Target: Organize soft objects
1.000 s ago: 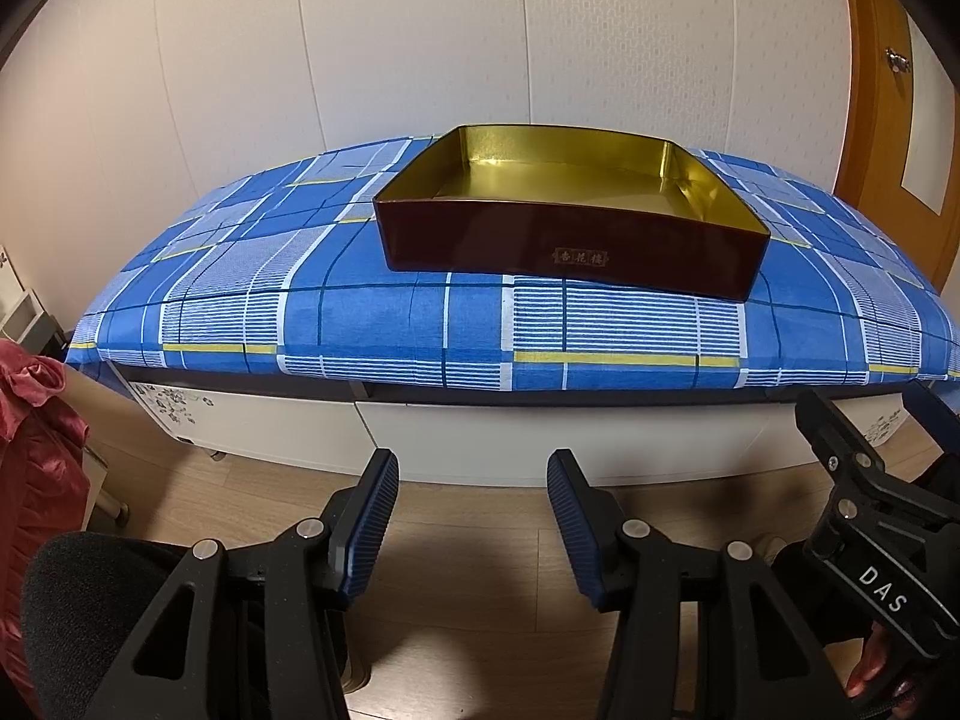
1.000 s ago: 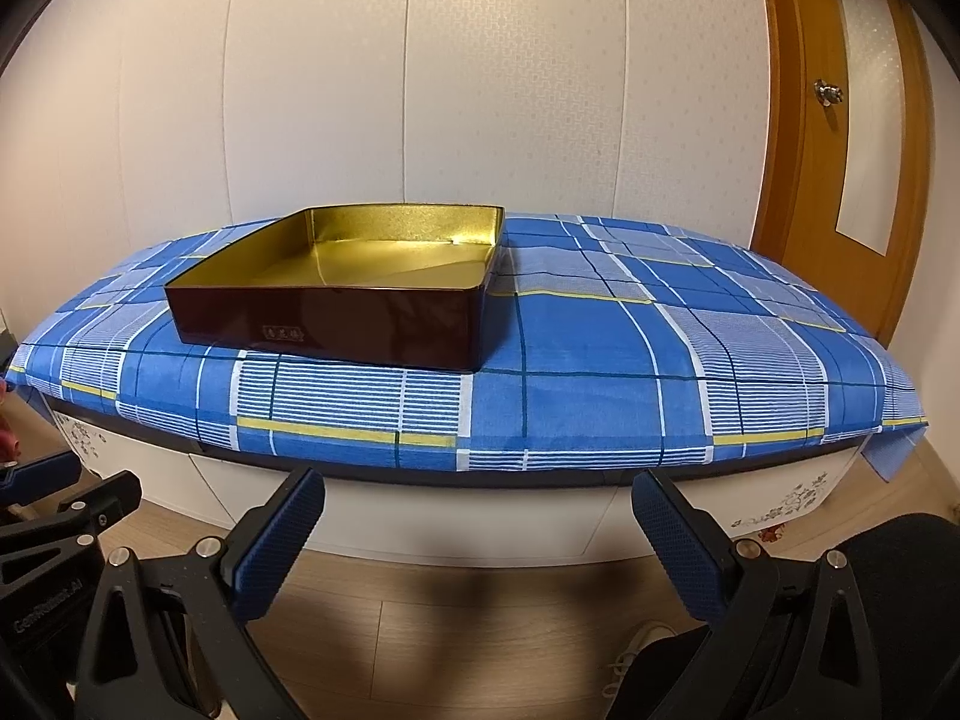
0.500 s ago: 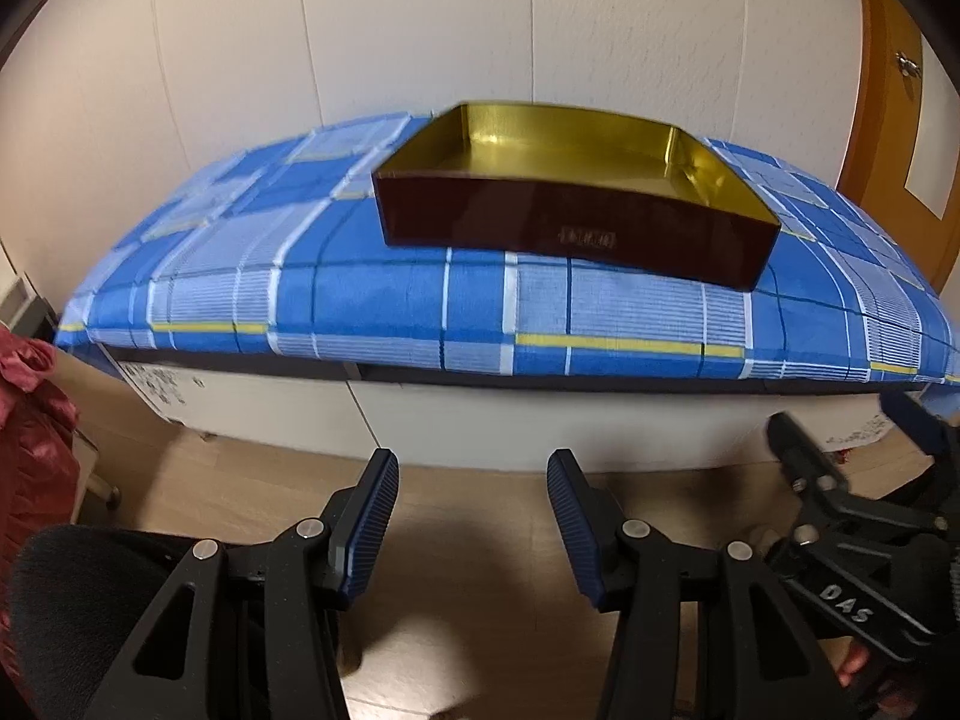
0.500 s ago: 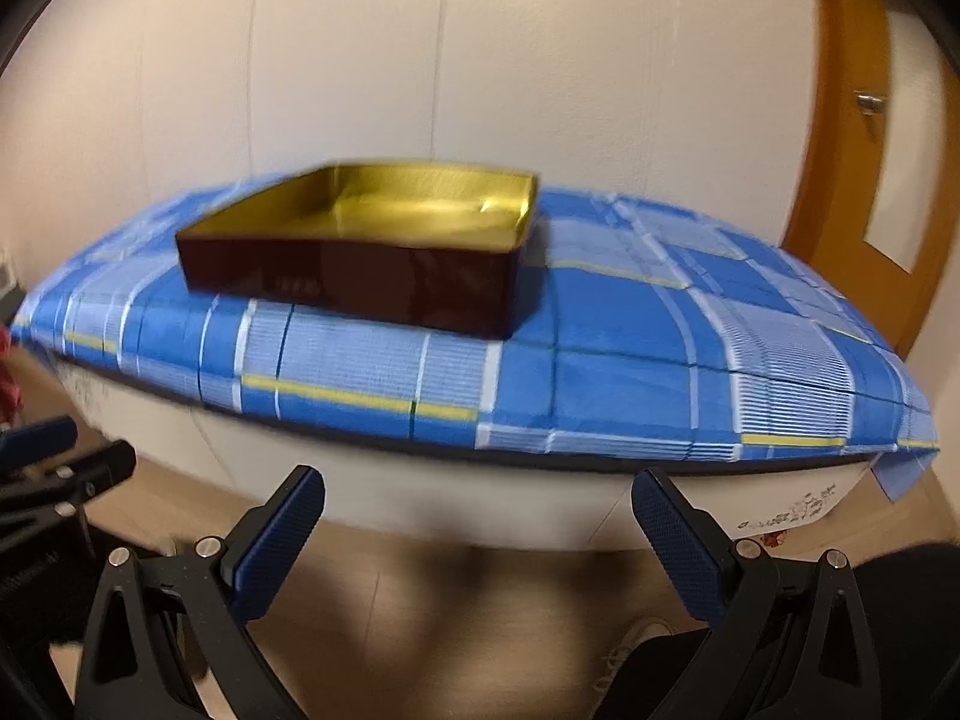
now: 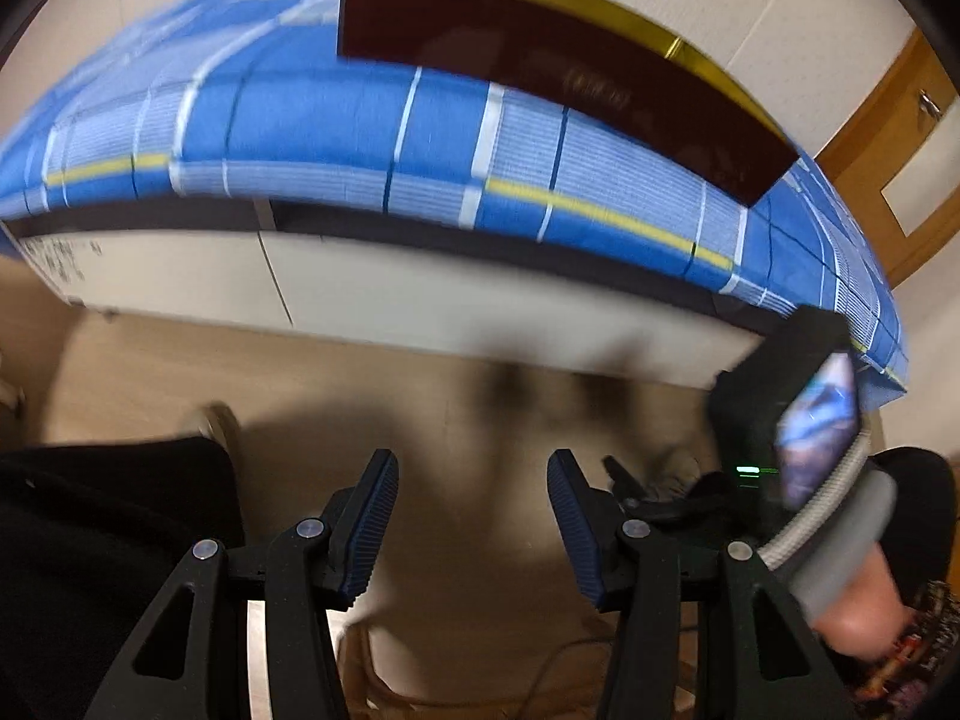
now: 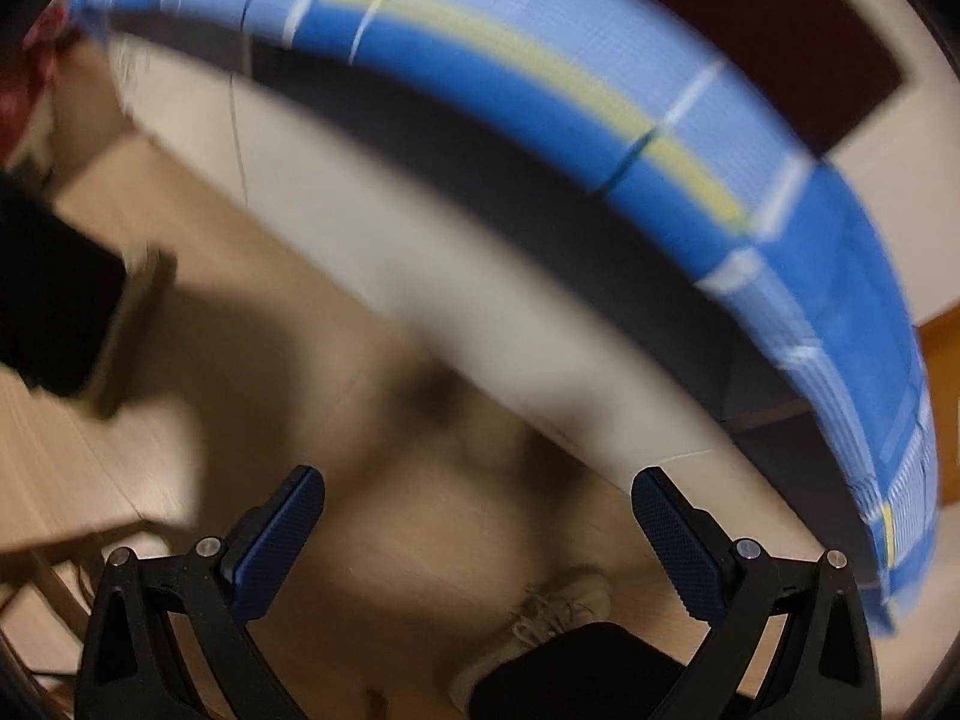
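Currently, through the left wrist camera, you are looking down past the left gripper, whose blue-padded fingers are standing partly apart, holding and touching nothing, over bare wooden floor. Well above and ahead, the dark red box with a gold rim is sitting on the blue plaid cloth; the view is too blurred to tell what it contains. At the right edge, the right gripper's camera unit is showing. Through the right wrist camera, the right gripper is pointing floorward too, its fingers spread wide and empty, beside a pale shoe. No soft object is showing in either view, so you would do well to slow down, level both cameras, and find one before closing either gripper.
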{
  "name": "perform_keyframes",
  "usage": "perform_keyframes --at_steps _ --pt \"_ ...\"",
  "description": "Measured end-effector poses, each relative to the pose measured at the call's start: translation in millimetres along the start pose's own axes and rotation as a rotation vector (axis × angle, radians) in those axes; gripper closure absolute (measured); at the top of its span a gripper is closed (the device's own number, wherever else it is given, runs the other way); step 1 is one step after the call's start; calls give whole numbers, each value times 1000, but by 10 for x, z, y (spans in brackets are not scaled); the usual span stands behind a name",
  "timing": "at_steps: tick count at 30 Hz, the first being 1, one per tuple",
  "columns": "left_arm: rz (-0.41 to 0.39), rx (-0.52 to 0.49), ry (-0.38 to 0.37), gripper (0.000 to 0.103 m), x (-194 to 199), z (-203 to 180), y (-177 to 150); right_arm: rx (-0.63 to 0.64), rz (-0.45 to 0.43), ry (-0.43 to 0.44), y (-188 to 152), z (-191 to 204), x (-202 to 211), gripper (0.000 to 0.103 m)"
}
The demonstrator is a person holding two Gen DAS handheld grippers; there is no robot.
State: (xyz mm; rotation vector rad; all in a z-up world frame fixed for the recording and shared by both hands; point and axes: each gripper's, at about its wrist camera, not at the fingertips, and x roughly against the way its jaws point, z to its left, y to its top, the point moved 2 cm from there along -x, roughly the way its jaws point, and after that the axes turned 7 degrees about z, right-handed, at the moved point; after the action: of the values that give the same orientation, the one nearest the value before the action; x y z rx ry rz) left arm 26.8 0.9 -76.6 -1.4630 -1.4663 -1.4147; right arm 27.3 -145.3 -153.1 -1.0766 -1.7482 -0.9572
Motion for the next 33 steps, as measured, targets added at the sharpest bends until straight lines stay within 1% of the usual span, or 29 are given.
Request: perform_keyframes --at_steps 2,5,6,9,13,15,17,18,19,20,21,22,23,25,27,30,31,33 --pt "5 1 -19 51 -28 -3 -22 87 63 -39 26 72 -206 0" --pt "-11 -11 -67 51 -35 -5 -52 202 90 -124 51 103 -414 0" --pt "-12 -14 -76 51 -47 4 -63 227 91 -147 73 81 -457 0" --pt "21 -17 -82 51 -113 73 -36 278 108 -208 145 6 -628 0" --pt "63 28 -74 50 -216 214 5 331 130 -259 172 -95 -854 0" --pt "67 35 -73 41 -209 255 22 390 131 -312 181 -158 -958 0" --pt "67 22 -70 36 -209 240 42 435 125 -350 175 -240 -1023 0" --pt "65 4 -63 30 -207 206 55 452 127 -359 188 -284 -1071 0" --pt "71 -36 -47 27 -209 142 87 463 127 -367 202 -253 -1169 0" --pt "80 -67 -35 21 -210 98 104 475 128 -369 225 -277 -1205 0" --pt "96 -119 -9 20 -245 24 130 486 131 -364 246 -294 -1254 0" --pt "106 -150 10 20 -262 -15 152 495 137 -357 260 -308 -1294 0" --pt "119 -197 45 20 -297 -75 178 506 144 -342 265 -296 -1335 0" --pt "144 -290 112 20 -383 -173 228 528 148 -345 261 -275 -1378 0" --pt "157 -355 153 20 -440 -234 268 543 149 -342 280 -264 -1433 0" --pt "191 -481 242 20 -613 -282 326 562 143 -338 259 -257 -1498 0" --pt "212 -556 298 20 -699 -308 341 573 142 -349 243 -245 -1510 0" --pt "223 -659 378 20 -813 -332 336 597 142 -379 173 -214 -1513 0"
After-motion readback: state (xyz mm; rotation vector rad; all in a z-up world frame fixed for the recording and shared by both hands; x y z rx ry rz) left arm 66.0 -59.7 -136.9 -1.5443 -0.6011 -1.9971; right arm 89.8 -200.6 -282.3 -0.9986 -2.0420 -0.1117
